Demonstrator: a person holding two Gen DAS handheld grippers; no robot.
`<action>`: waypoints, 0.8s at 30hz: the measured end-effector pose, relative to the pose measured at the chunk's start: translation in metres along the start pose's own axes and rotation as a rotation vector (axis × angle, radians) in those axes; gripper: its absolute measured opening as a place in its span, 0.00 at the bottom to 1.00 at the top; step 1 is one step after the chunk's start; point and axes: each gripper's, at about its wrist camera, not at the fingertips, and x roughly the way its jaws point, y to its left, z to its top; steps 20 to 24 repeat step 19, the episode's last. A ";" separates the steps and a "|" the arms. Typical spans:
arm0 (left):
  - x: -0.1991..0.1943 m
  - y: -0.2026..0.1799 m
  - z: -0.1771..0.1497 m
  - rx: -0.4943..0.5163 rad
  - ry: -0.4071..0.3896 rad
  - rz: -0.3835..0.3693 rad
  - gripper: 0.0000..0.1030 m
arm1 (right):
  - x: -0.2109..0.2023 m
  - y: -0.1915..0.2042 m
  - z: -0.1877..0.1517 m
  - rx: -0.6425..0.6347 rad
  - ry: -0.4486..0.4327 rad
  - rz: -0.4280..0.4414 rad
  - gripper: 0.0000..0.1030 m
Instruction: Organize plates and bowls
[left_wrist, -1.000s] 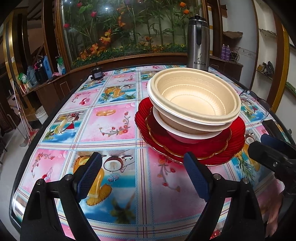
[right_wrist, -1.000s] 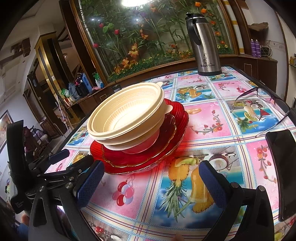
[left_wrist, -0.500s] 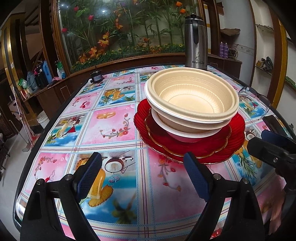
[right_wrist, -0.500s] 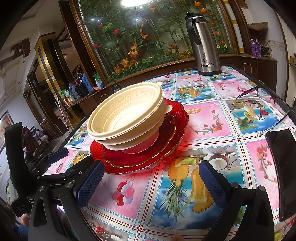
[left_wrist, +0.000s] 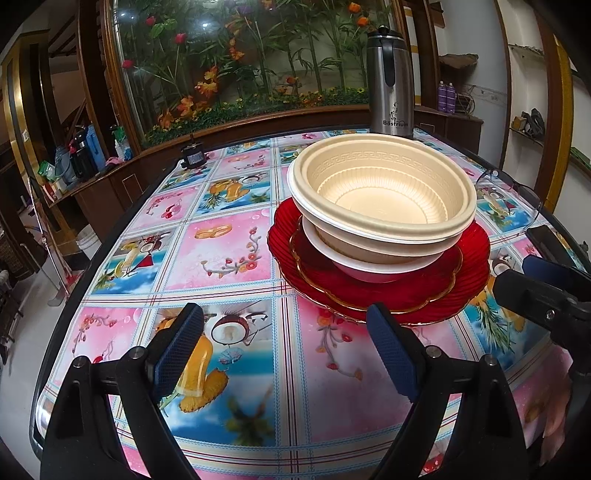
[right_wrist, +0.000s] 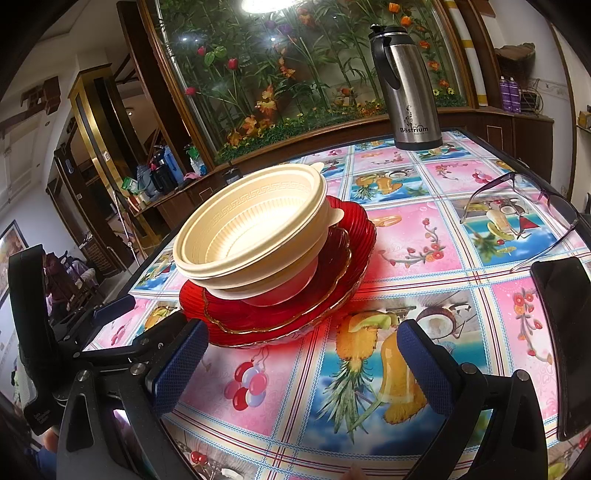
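One stack stands on the table. Cream bowls (left_wrist: 384, 192) (right_wrist: 251, 229) sit nested on a smaller white bowl (left_wrist: 365, 264) (right_wrist: 284, 291). Under them lie a gold-rimmed red plate (left_wrist: 384, 291) (right_wrist: 280, 314) and a larger red plate (left_wrist: 476, 266) (right_wrist: 354, 229). My left gripper (left_wrist: 291, 350) is open and empty, low over the tablecloth in front of the stack. My right gripper (right_wrist: 303, 365) is open and empty, near the front right of the stack. Each gripper shows at the edge of the other's view: the right one (left_wrist: 546, 284), the left one (right_wrist: 110, 325).
A steel thermos jug (left_wrist: 391, 81) (right_wrist: 406, 85) stands at the table's far edge. Glasses (right_wrist: 524, 218) and a dark phone (right_wrist: 565, 332) lie on the right side. A small black object (left_wrist: 192, 155) sits at the far left edge. A planter wall stands behind.
Almost nothing has changed. The left wrist view has shifted very slightly, and the stack and the right gripper stay where they were.
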 end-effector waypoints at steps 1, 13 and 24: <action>0.000 0.000 0.000 0.000 0.000 0.000 0.88 | 0.000 0.000 0.000 0.000 0.000 0.001 1.00; 0.001 0.001 0.001 0.017 0.008 -0.007 0.88 | 0.000 0.000 0.000 0.001 0.001 -0.001 1.00; 0.004 0.013 0.002 -0.009 0.029 -0.037 0.88 | 0.000 0.000 -0.001 0.004 0.003 0.000 1.00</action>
